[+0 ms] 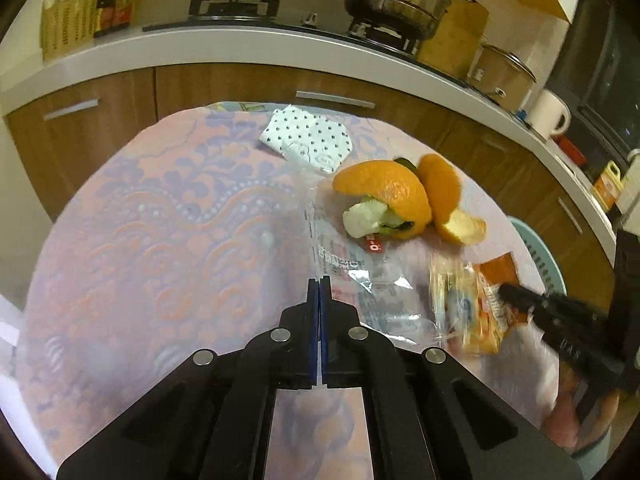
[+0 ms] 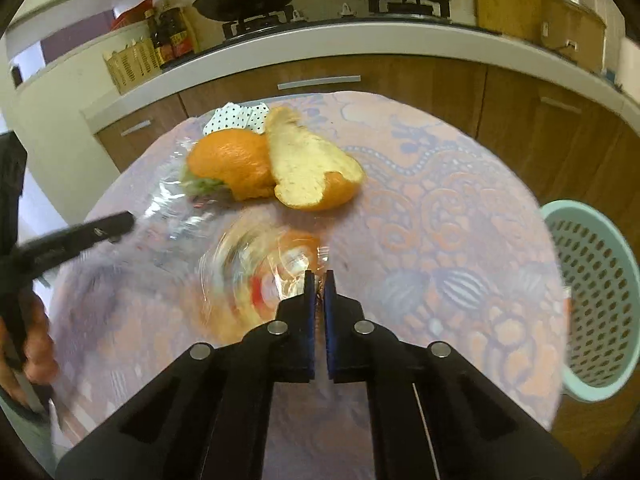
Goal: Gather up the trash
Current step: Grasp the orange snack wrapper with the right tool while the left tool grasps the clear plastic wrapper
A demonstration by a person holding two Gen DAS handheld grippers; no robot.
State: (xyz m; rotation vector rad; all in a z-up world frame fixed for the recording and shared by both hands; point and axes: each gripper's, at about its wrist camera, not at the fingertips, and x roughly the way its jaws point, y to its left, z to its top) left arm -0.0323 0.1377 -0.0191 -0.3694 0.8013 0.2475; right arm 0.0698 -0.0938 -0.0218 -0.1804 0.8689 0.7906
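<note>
Trash lies on a table with a pink patterned cloth (image 1: 160, 220). Two orange peels (image 1: 400, 196) sit at the far side, also in the right wrist view (image 2: 280, 164). A clear plastic bag (image 1: 360, 276) lies in front of them. A dotted white paper (image 1: 308, 138) lies behind. My left gripper (image 1: 319, 280) is shut, its tips at the clear bag's edge; whether it pinches the bag is unclear. My right gripper (image 2: 319, 276) is shut on an orange snack wrapper (image 1: 480, 304), which is blurred (image 2: 256, 280).
A pale green perforated basket (image 2: 592, 300) stands off the table's right side. Behind the table are wooden cabinets and a white counter (image 1: 240, 46) with a wok, steel pots, bottles and a white mug (image 1: 550, 114).
</note>
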